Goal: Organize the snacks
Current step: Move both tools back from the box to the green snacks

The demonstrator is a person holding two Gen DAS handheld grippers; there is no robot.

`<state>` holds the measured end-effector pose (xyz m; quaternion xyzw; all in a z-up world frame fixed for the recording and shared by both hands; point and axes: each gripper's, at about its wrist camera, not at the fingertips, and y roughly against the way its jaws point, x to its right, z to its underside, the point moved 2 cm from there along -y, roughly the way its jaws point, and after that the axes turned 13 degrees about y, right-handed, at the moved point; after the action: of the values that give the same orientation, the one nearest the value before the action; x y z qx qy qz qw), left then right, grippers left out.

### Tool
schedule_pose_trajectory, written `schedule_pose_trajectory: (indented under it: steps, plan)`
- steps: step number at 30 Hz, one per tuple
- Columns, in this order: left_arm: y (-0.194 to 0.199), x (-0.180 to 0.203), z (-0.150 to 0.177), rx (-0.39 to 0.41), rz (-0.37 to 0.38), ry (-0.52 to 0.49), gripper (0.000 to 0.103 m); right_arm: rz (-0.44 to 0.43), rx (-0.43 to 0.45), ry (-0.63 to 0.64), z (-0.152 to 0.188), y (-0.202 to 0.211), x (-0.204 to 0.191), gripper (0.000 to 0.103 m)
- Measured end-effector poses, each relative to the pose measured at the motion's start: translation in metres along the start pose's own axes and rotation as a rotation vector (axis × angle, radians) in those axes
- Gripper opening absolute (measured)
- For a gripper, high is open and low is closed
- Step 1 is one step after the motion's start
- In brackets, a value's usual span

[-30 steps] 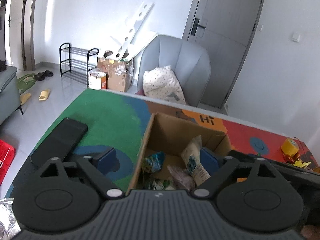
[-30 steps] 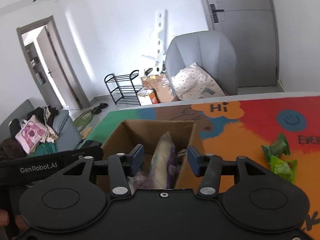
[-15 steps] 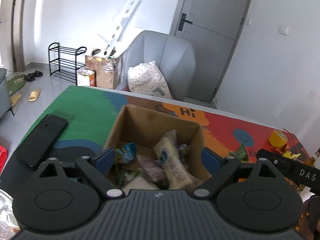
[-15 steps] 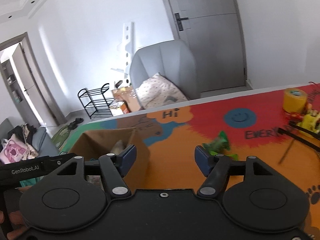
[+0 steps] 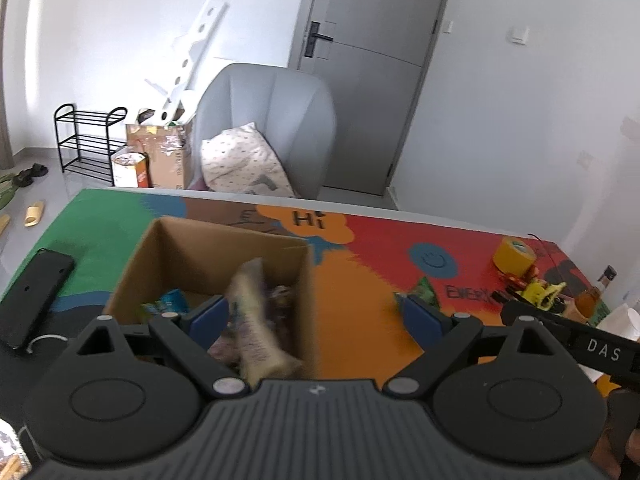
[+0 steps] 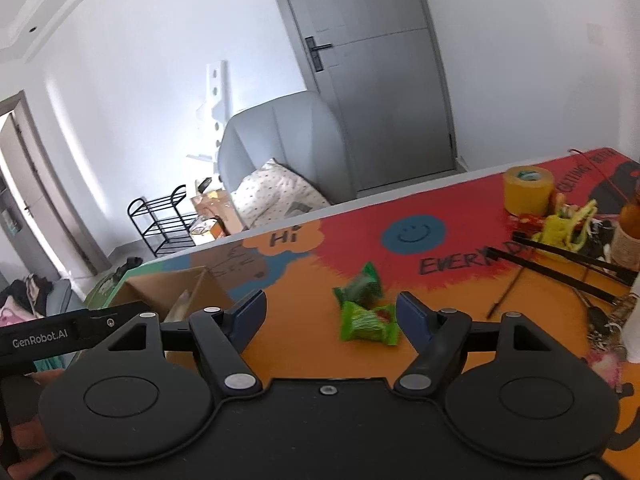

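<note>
Left claw (image 5: 314, 316): jaws spread wide, nothing gripped. Its left pad hangs over the open cardboard box (image 5: 188, 252); its right pad sits over bare orange worktop (image 5: 352, 320) beyond the box's right wall.

Box contents: a tall pale snack bag (image 5: 256, 312) leaning upright near the right wall, a blue-green packet (image 5: 170, 304) lower left, and a dark purplish packet beside the pale bag. Details blurred.

Right claw (image 6: 332, 312): jaws opening, nothing pressed between the pads. Two green snack packets lie loose on the orange part of the worktop, in line with the gap between its pads. The nearer packet (image 6: 368, 322) is bright green with red print; the farther packet (image 6: 360, 284) is darker green and touches or overlaps it. Both are blurred.

The box stands toward the left side of the worktop, on the green and blue part of the mat. The green packets lie to its right, well apart from it.

At the far right corner of the worktop: a yellow tape roll (image 6: 528, 190), a yellow-green cluttered item (image 6: 568, 226) just beside it, and black sticks (image 6: 568, 260) lying across the surface. A black phone (image 5: 30, 300) lies flat near the left edge.
</note>
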<state>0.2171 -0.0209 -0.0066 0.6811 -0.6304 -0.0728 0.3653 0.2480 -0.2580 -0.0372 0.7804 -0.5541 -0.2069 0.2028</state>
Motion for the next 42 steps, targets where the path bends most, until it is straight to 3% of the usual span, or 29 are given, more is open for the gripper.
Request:
schedule_pose_trajectory:
  steps: [8, 21, 32, 42]
  plan:
    - [-0.011, 0.027, 0.004, 0.015, 0.021, -0.024, 0.092, 0.01, -0.005, -0.032, 0.006, -0.002, 0.023, 0.072]
    - [-0.049, 0.06, 0.011, -0.051, 0.02, -0.075, 0.089, -0.036, -0.057, -0.112, 0.014, -0.029, 0.05, 0.072]
    - [-0.089, 0.065, 0.01, -0.115, -0.027, -0.047, 0.066, -0.077, -0.135, -0.145, 0.021, -0.077, 0.055, 0.069]
    - [-0.114, 0.068, 0.01, -0.137, -0.033, -0.026, 0.055, -0.08, -0.181, -0.129, 0.029, -0.113, 0.052, 0.068]
